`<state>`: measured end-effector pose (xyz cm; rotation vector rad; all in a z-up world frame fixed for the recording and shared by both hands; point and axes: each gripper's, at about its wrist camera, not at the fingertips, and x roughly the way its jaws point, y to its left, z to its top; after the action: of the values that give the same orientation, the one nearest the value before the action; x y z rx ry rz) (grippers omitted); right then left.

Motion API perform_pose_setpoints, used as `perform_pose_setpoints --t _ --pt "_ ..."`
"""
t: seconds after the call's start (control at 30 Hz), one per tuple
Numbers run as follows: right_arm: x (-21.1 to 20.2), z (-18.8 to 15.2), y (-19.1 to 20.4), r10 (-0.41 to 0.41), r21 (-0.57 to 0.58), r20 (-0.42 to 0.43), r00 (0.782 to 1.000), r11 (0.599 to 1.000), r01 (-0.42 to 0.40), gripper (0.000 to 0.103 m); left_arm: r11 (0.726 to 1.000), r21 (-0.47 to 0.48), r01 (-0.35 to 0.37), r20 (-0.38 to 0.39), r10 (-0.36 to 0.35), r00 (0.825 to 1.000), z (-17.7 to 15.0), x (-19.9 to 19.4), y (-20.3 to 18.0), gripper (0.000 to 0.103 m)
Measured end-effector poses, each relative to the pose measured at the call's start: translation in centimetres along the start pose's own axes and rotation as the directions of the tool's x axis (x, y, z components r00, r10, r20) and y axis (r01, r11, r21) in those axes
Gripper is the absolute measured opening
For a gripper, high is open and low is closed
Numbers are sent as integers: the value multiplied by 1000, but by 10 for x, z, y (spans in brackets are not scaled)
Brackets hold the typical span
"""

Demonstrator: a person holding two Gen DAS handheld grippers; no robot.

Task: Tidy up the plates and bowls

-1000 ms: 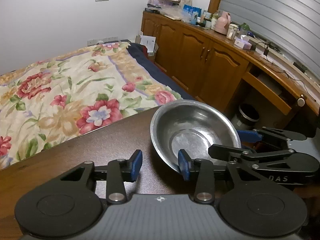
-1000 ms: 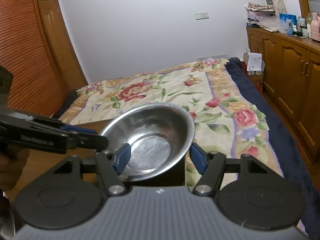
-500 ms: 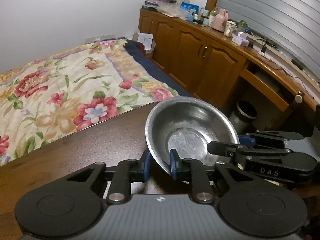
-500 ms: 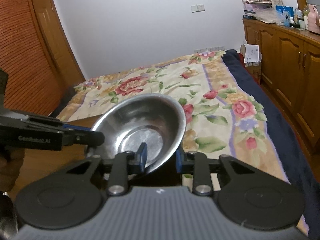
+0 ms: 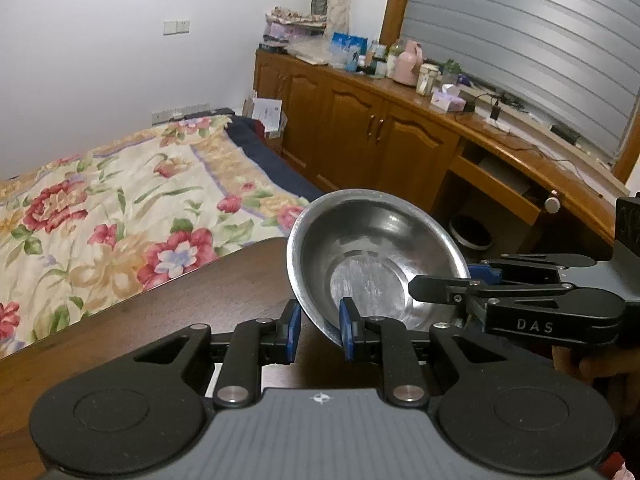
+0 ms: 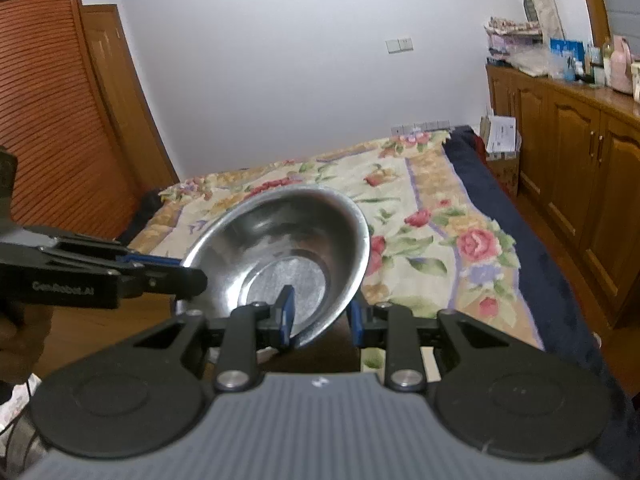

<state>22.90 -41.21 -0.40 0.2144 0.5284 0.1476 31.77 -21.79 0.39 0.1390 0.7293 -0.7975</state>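
A steel bowl [image 5: 376,256] hangs tilted above the dark wooden table [image 5: 160,320], held from two sides. My left gripper [image 5: 320,324] is shut on the bowl's near rim, one blue pad inside and one outside. In the same view my right gripper [image 5: 444,278] clamps the rim on the right side. The right wrist view shows the bowl [image 6: 280,240] with my right gripper [image 6: 320,316] shut on its near rim, and my left gripper [image 6: 176,268] gripping the rim from the left. The bowl is empty.
A bed with a floral cover [image 5: 120,208] lies just beyond the table's far edge. Wooden cabinets [image 5: 380,140] with a cluttered top run along the right wall, with a round bin [image 5: 470,232] below. A slatted wooden door [image 6: 52,120] stands at the left.
Both grippers went from open around the bowl's rim to shut on it. The bowl has since risen off the table and tilted, with both views lifting.
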Motion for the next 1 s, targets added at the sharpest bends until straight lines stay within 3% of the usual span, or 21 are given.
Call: perform_pose_setpoints --t 0.5,1.0 --pt "-32 7 23 0 -67 58 998 998 4 28 1000 18 -5 87 3 996 -6 -58 -15 23" --pt "-59 3 48 39 -48 80 996 998 -36 28 1000 23 -11 152 8 988 -26 -116 -22 23"
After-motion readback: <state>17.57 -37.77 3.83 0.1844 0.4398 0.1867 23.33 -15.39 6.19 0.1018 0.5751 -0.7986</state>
